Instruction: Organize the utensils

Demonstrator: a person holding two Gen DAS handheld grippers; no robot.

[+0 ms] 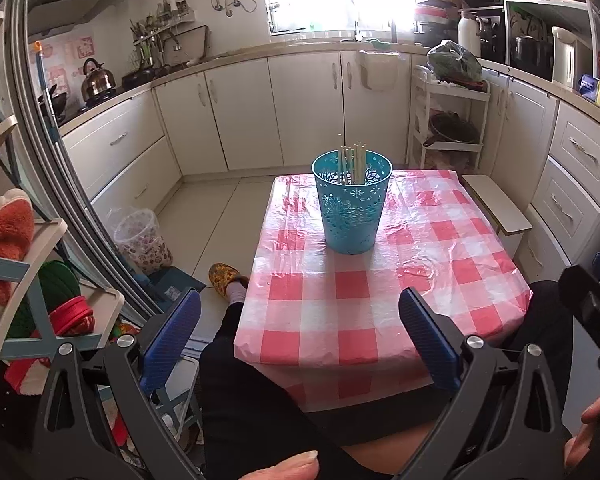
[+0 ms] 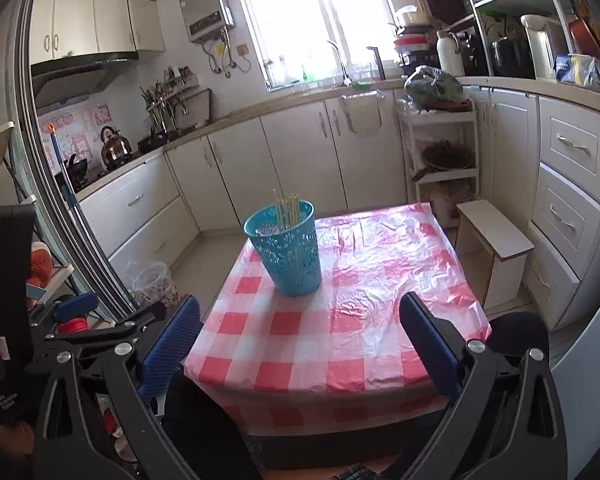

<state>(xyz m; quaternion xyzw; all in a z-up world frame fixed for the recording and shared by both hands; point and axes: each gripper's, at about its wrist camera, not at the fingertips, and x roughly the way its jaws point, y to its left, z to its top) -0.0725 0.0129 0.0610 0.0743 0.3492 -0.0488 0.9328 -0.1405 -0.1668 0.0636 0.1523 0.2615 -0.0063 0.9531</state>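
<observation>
Checkered tablecloth was occupied by a teal basket of chopsticks; left gripper and right gripper were held spread, empty.

The table, covered in a red-and-white checked sheet, carries a single obstacle, a teal perforated holder standing upright toward the far-left part of the top with chopsticks projecting above its rim (the sticks block a straight descent into its mouth). The near half and the whole right side of the cloth lie bare, giving open passage up to the holder. Off the right edge a low white stool stands just beside the table, and a person's dark-clad leg borders the near-left corner.
</observation>
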